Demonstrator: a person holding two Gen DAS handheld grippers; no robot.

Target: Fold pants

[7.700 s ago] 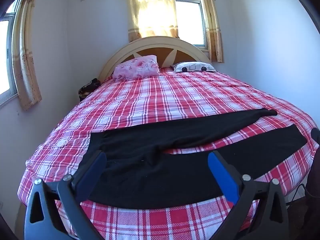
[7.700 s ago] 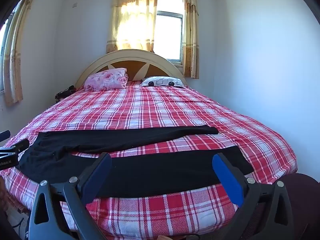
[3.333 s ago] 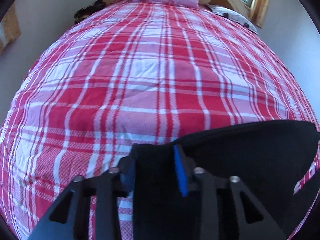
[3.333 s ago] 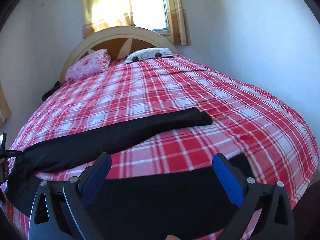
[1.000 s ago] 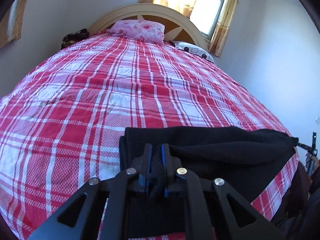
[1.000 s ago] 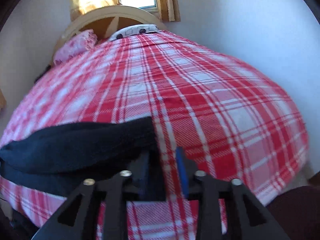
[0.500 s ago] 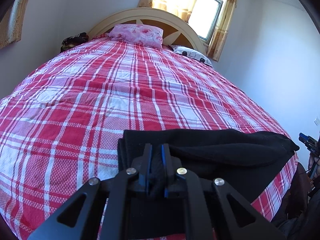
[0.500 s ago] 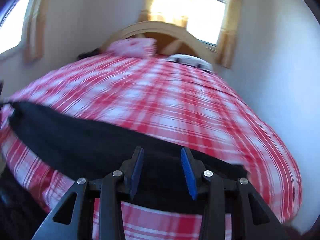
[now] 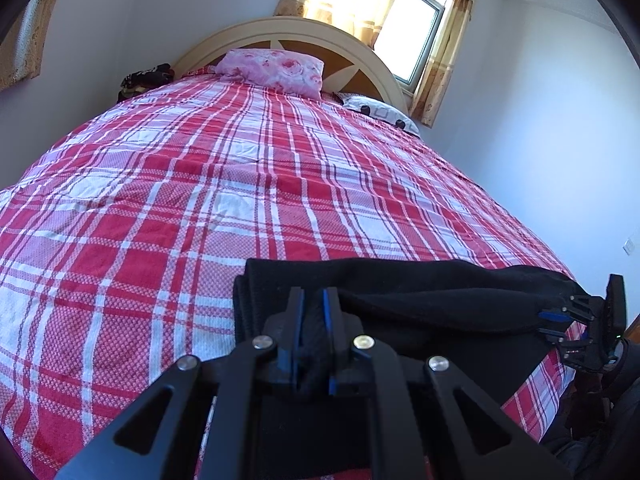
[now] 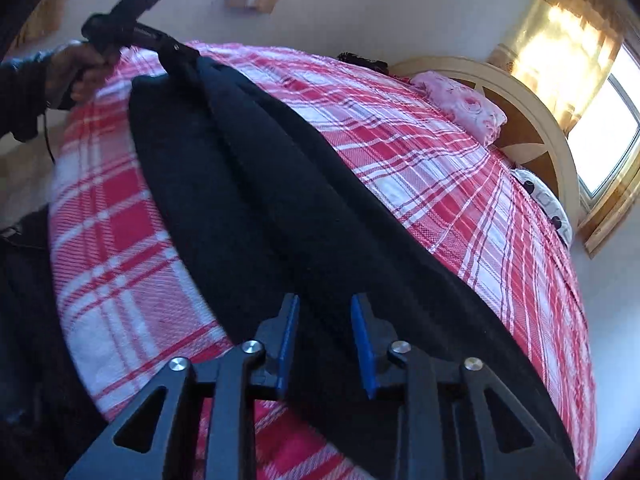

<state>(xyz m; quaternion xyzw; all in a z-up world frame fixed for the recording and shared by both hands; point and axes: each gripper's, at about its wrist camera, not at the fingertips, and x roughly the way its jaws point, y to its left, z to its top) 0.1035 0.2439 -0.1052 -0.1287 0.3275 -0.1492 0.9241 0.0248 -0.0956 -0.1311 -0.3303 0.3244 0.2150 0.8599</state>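
Observation:
The black pants (image 9: pixel 432 300) lie along the near edge of the bed, one leg folded over the other. My left gripper (image 9: pixel 311 322) is shut on a bunch of the fabric at the waist end. In the right wrist view the pants (image 10: pixel 288 208) run as a long black band away from me. My right gripper (image 10: pixel 325 338) is partly open over the leg end, with fabric between its fingers but not clamped. The left gripper (image 10: pixel 176 50) shows far off at the waist, held by a hand. The right gripper (image 9: pixel 576 318) shows at the leg end in the left wrist view.
The bed has a red and white plaid cover (image 9: pixel 224 184) and a curved headboard (image 9: pixel 304 36). A pink pillow (image 9: pixel 276 68) and a white patterned pillow (image 9: pixel 380 114) lie at the head. A dark bundle (image 9: pixel 146 78) sits at the far left corner. Walls stand close on both sides.
My right gripper has opened a little and swung round to look along the pants toward the waist. My left gripper stays shut on the waist, barely moved.

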